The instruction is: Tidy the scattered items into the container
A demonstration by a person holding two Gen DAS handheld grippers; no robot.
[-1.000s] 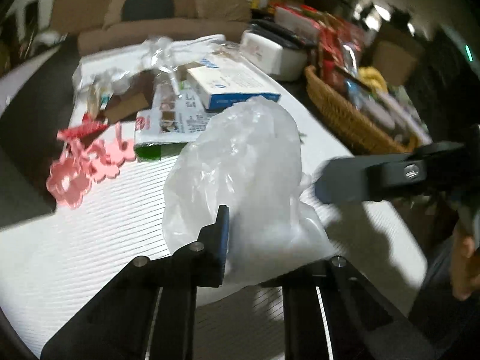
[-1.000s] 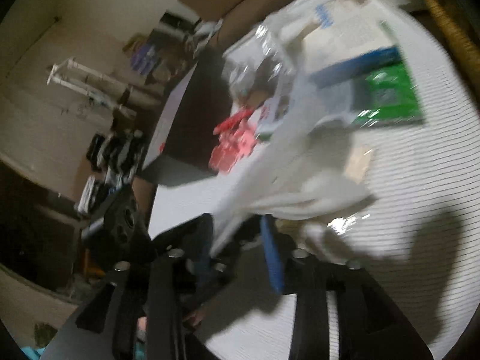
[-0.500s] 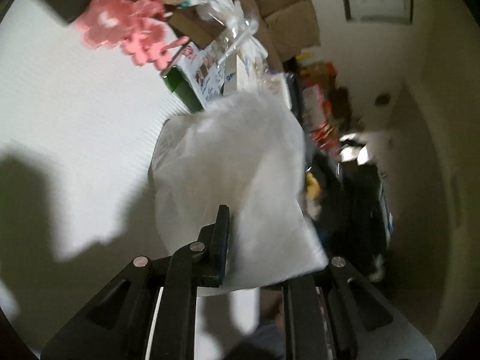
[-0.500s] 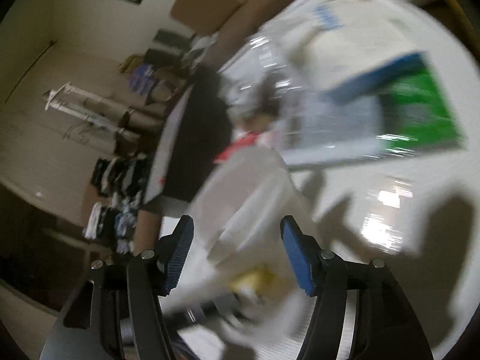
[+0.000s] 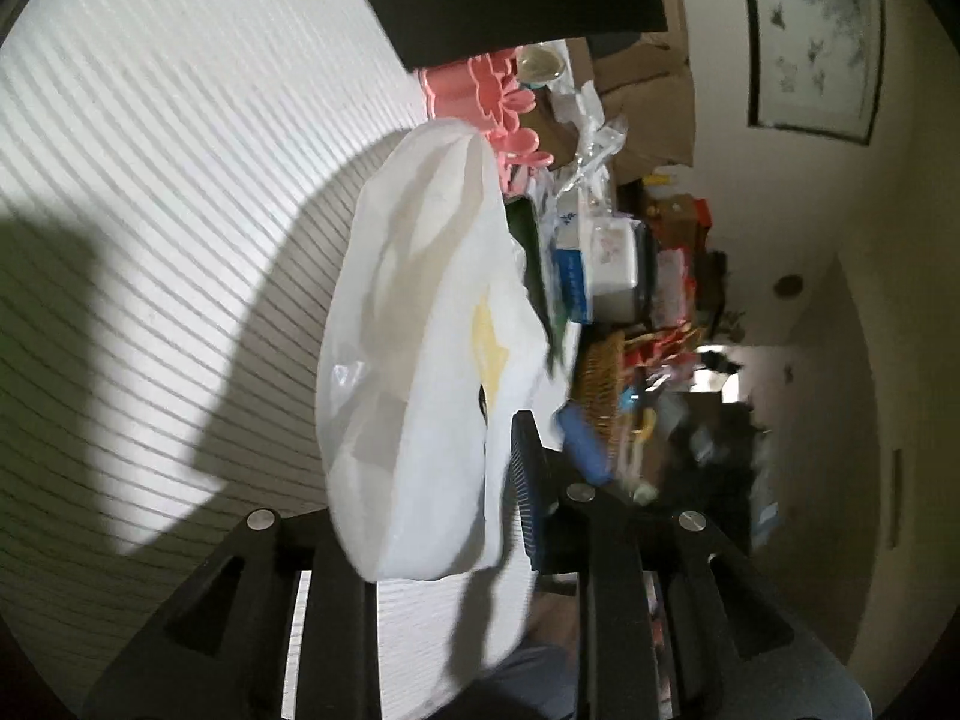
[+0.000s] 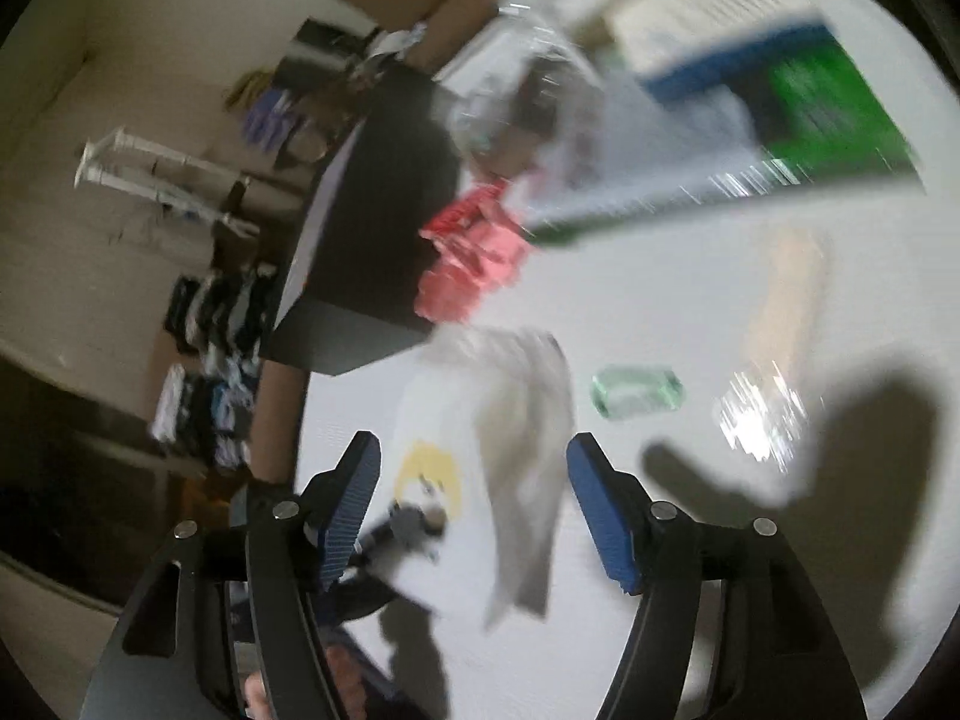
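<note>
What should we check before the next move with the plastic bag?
1. Left gripper on the white plastic bag: ok, the bag hangs between its jaws, which have just been opening slightly.
2. Right gripper free: ok, its jaws have just been opening and the pads press on nothing, though part of the bag lies between them.
3. Bag off the table: ok, it casts a separate shadow.
4. Wicker basket in sight: ok, partly hidden behind the bag.
5. Small green item on the table not yet collected: not ok.
6. Bag contents: cannot tell.
</note>
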